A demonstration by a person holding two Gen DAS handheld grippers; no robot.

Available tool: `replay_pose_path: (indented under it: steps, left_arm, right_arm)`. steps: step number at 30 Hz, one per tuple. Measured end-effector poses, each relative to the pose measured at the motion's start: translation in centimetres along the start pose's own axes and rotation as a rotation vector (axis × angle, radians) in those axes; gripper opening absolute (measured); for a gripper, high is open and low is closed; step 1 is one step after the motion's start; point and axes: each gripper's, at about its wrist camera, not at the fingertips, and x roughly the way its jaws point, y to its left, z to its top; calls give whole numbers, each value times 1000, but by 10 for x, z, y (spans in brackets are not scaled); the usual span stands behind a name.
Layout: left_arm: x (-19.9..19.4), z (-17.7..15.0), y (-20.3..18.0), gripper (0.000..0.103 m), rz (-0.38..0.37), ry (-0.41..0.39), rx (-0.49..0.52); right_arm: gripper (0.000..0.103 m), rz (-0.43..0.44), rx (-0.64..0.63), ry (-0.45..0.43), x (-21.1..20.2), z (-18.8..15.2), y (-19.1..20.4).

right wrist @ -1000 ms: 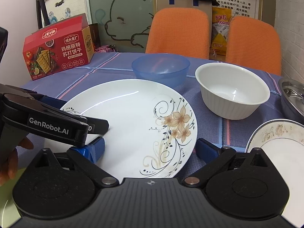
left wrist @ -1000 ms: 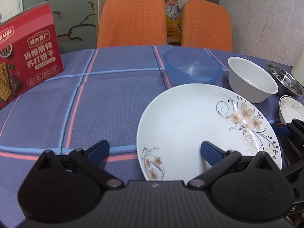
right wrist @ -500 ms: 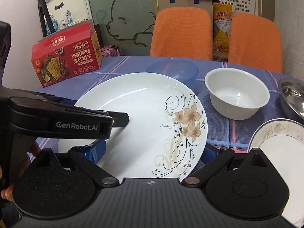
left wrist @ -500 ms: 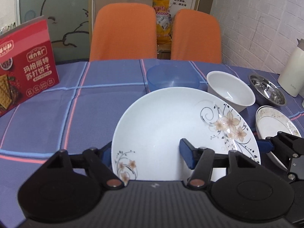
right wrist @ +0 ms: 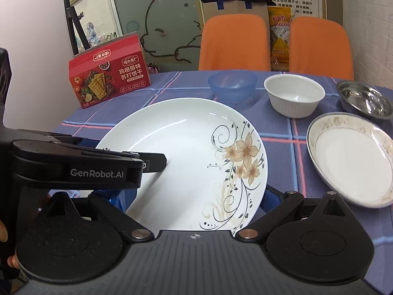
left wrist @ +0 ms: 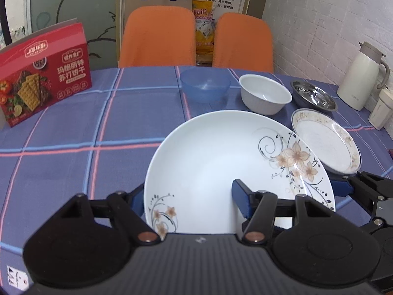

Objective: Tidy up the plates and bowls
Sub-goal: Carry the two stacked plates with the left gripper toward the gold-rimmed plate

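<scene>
— Left gripper (left wrist: 189, 198)?
— Pinching the near edge of the flowered plate (left wrist: 221, 162), one finger above, one beneath.
— Right gripper (right wrist: 194, 198)?
— Spread wide, straddling the same plate's near-right rim; contact hard to tell.
— Plate's place?
— Tilted, raised off the checked surface (left wrist: 73, 135), overlapping the small rimmed plate (left wrist: 326, 142) in the left view.
— Beyond?
— Blue bowl (left wrist: 205, 84), white bowl (left wrist: 265, 93), steel bowl (left wrist: 313, 97) in a row; red cracker box (left wrist: 41, 73) far left.
</scene>
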Motion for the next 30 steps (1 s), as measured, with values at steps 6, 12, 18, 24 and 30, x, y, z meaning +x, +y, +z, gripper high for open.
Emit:
replay_pose_path:
  steps: [6, 12, 18, 24, 30]
  left_arm:
    - [-12, -33, 0, 61, 5, 34, -3]
    - [-8, -48, 8, 62, 18, 52, -20]
    - [-6, -50, 10, 80, 19, 23, -2]
    - [-25, -41, 7, 92, 46, -66, 53]
    - [-26, -35, 13, 92, 75, -89, 30]
  right_arm:
    - [89, 18, 16, 32, -8, -26, 11]
    - [88, 47, 17, 64, 0, -40, 15]
    - [86, 46, 24, 44, -6, -43, 13]
    - [86, 60, 62, 14, -17, -43, 6]
    - [87, 16, 54, -53, -38, -43, -1]
